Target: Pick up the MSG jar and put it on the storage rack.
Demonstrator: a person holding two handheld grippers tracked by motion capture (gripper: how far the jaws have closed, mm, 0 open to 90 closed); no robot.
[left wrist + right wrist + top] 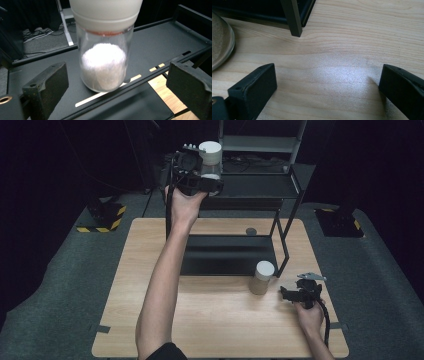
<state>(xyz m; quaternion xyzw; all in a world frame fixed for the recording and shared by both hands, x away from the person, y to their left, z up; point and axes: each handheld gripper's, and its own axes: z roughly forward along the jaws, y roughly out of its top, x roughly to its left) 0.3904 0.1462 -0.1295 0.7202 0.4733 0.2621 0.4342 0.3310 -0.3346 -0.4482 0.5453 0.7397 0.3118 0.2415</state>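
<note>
The left gripper [212,175] is raised at the black rack's [295,195] middle shelf [160,42], at the far side of the desk [150,270]. A glass jar [103,66] with a white lid [106,11] and white powder inside stands on that shelf near its front edge. In the left gripper view the jar sits between the two jaws, which are spread wide with clear gaps on both sides of the glass; neither pad touches it.

The right gripper [287,293] rests low over the desk near its right front corner, held in the right hand [309,316]. In the right gripper view its jaws are spread wide over bare wood, with nothing between them. A second jar [262,277], white-lidded and filled with tan powder, stands on the desk just left of this gripper and beside the rack's front leg [292,17]. Its rounded edge shows at the left of the right gripper view, apart from the jaws.
</note>
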